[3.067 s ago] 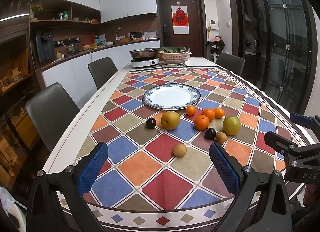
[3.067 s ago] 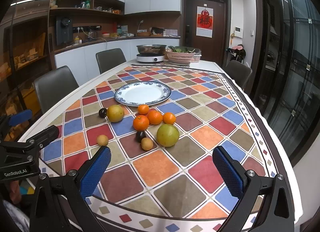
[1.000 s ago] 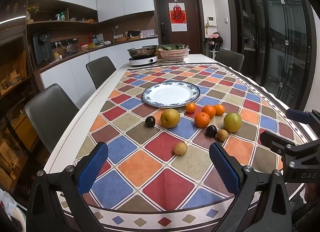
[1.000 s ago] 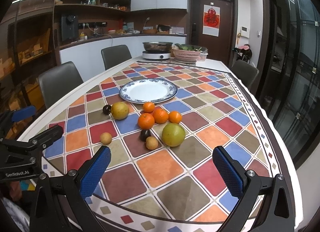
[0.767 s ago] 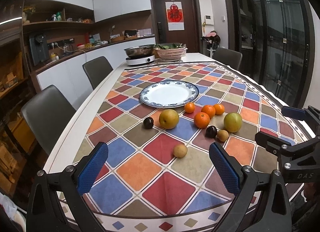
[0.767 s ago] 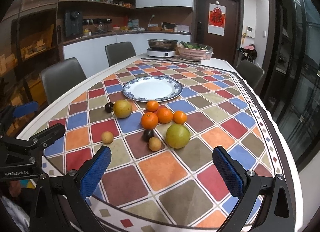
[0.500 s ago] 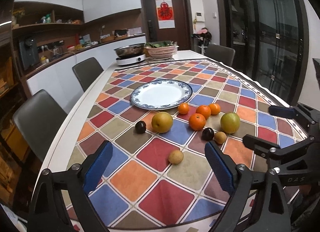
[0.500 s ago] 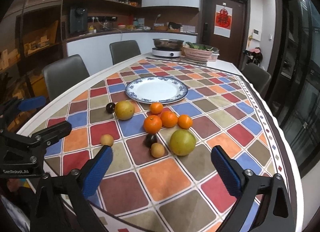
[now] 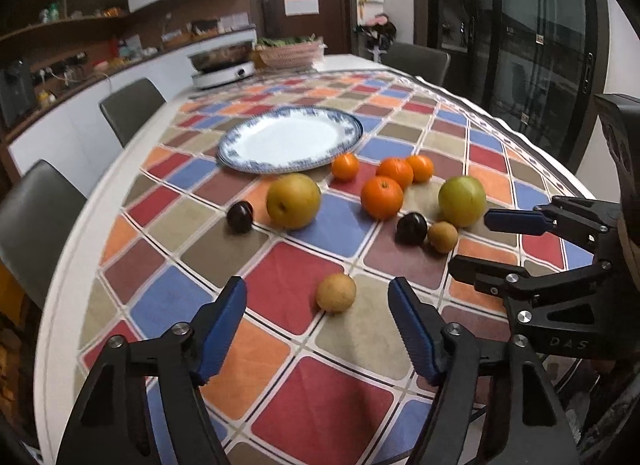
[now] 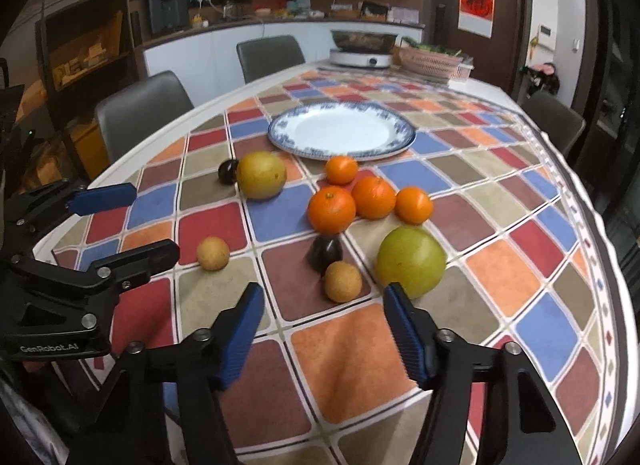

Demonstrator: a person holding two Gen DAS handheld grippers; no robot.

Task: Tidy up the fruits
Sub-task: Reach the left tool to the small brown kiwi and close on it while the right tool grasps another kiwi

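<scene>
The left tongs (image 9: 318,329) and the right tongs (image 10: 324,331) have just been closing and stand apart, nothing between them. Just beyond each lies a small tan fruit (image 9: 336,292) on the table (image 9: 340,397). Farther, oranges (image 10: 332,209) and the plate (image 10: 342,131).
</scene>
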